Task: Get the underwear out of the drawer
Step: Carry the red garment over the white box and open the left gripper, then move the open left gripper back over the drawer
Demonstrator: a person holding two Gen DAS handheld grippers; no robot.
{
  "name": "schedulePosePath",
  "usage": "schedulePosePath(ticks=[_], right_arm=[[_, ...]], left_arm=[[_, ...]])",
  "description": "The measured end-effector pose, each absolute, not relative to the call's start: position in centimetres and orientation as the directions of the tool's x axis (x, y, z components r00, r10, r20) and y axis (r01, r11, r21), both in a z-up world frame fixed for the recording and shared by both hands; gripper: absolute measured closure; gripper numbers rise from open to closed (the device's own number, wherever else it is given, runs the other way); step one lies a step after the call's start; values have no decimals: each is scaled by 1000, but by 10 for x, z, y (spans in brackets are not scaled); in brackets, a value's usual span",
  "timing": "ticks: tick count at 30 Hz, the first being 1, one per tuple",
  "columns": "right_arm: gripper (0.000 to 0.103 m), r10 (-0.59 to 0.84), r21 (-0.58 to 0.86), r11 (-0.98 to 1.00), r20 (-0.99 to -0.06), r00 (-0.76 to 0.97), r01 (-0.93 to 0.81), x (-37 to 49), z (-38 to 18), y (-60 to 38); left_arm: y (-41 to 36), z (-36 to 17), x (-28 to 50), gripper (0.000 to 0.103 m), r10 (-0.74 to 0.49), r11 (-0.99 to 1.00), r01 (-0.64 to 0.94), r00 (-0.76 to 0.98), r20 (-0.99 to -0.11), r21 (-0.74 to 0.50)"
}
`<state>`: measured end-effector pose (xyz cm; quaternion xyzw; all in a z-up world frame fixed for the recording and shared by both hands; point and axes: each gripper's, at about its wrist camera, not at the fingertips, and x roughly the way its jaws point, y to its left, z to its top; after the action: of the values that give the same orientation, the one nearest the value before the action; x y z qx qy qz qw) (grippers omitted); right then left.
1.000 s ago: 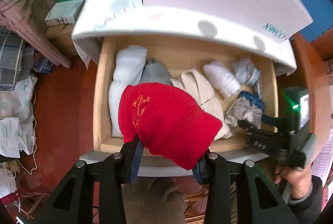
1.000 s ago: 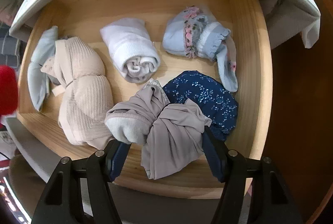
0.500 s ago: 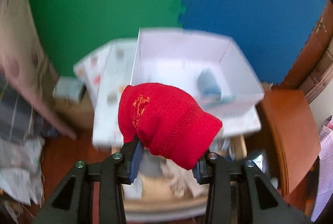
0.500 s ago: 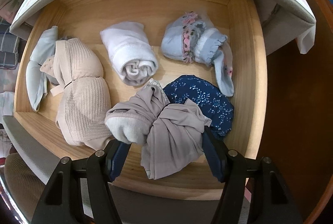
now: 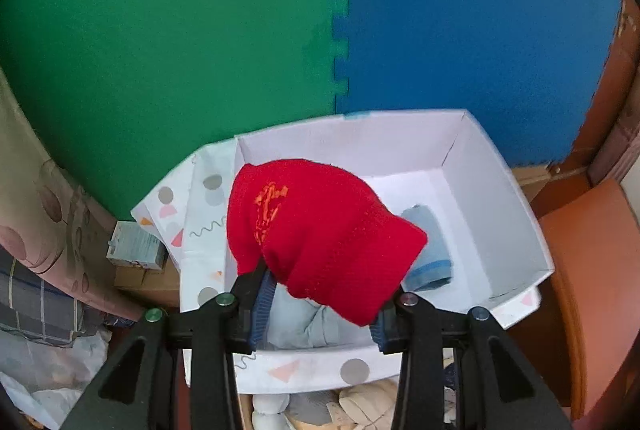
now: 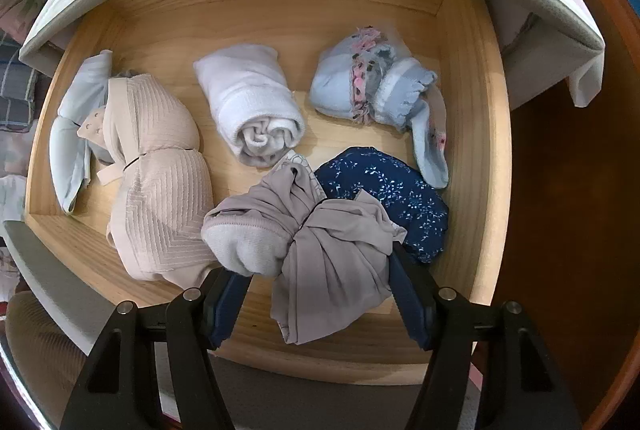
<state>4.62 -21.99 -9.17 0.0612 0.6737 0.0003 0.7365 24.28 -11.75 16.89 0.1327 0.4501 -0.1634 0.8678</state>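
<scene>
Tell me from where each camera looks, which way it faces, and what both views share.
Left wrist: behind the left tongs, facing the white box and foam wall; tongs grip red underwear.
Right wrist: above the wooden drawer, looking down; right tongs around grey underwear.
Shared: the beige bra, at the left view's bottom edge.

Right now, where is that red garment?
In the left wrist view the red garment sits centre frame, clamped in the left tongs, above the white box and in front of a folded blue cloth.
</scene>
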Motion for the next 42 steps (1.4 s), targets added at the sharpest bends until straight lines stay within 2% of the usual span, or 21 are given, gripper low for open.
schedulePosePath(ticks=[8, 16, 24, 34, 42], right_arm=[[40, 107, 114, 991, -990, 88, 77, 48, -95, -226], [40, 114, 120, 990, -990, 80, 72, 48, -96, -226], [40, 103, 109, 991, -991, 82, 73, 48, -96, -225], [40, 103, 109, 991, -991, 81, 74, 48, -96, -227], [40, 67, 74, 996, -992, 103, 58, 46, -93, -222]], left_arm=[[-123, 122, 263, 61, -119, 924, 376, 466, -877, 74], [-112, 104, 268, 47, -106, 944, 327, 411, -905, 38], [-102, 115, 264, 42, -186, 948, 311, 382, -905, -64], [-73, 147, 224, 42, -175, 945, 326, 444, -879, -23], [-26, 144, 175, 42, -146, 958, 286, 475, -868, -5]])
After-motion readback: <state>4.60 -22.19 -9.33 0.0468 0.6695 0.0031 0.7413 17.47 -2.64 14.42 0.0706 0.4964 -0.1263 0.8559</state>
